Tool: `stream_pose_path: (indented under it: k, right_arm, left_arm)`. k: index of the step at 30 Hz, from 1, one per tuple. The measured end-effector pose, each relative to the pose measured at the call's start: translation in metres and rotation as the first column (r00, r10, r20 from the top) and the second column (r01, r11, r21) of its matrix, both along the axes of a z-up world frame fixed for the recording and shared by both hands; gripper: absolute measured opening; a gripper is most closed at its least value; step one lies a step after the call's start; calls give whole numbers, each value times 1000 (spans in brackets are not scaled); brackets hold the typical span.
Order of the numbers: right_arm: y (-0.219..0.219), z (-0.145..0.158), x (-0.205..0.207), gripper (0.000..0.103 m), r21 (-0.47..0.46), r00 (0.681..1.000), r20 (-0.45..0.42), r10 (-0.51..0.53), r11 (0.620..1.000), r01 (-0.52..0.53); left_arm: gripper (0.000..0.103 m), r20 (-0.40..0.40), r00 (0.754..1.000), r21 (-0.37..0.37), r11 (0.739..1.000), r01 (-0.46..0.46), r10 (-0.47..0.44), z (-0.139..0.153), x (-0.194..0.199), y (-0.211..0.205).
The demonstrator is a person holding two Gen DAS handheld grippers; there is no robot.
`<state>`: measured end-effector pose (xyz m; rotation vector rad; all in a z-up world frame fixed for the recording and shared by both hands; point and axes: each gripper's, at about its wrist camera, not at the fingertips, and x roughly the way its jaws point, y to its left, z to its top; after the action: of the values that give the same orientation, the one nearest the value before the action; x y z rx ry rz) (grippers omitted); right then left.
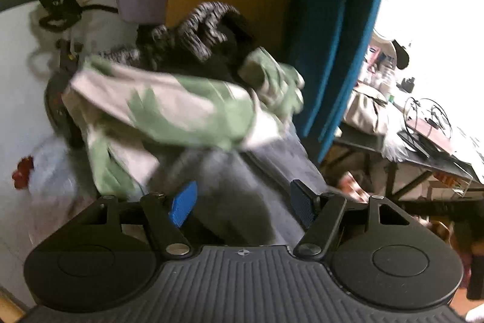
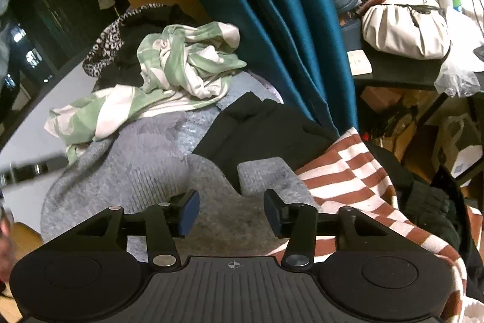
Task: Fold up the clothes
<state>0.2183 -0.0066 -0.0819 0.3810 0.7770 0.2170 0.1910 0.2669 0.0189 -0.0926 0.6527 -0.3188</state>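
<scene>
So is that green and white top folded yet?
No. The green and white top lies crumpled in a heap on the grey blanket, not flat.

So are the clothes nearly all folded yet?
Not nearly. Nothing looks folded: the green and white garment lies crumpled on the grey blanket, with the black garment and the striped top loose beside it. Nothing is in hand either: the left gripper and right gripper both have open, empty jaws. Every piece is left to fold.

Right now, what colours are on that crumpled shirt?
Green and white patches on the crumpled shirt, clearest in the right wrist view.
</scene>
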Motion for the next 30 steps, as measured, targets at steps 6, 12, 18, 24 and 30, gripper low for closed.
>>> stream_pose_path:
  k: [6, 12, 18, 24, 30]
  right_arm:
    - [12, -6, -2, 50, -21, 997, -8, -75, 997, 75]
    - [24, -4, -1, 54, -15, 987, -1, -159, 987, 159]
    - [54, 13, 9, 59, -53, 987, 59, -152, 987, 155]
    - [93, 27, 39, 60, -91, 991, 115, -68, 993, 79]
    - [132, 22, 85, 70, -142, 989, 148, 15, 990, 6]
  left_arm:
    - [70, -15, 999, 0, 999, 36, -36, 3, 48, 9]
    - [32, -57, 994, -13, 995, 96, -97, -7, 90, 14]
    - [6, 46, 975, 27, 976, 218, -219, 18, 118, 13]
    - [6, 95, 969, 23, 974, 226, -228, 34, 156, 24]
    - [6, 80, 966, -14, 969, 247, -245, 30, 175, 27]
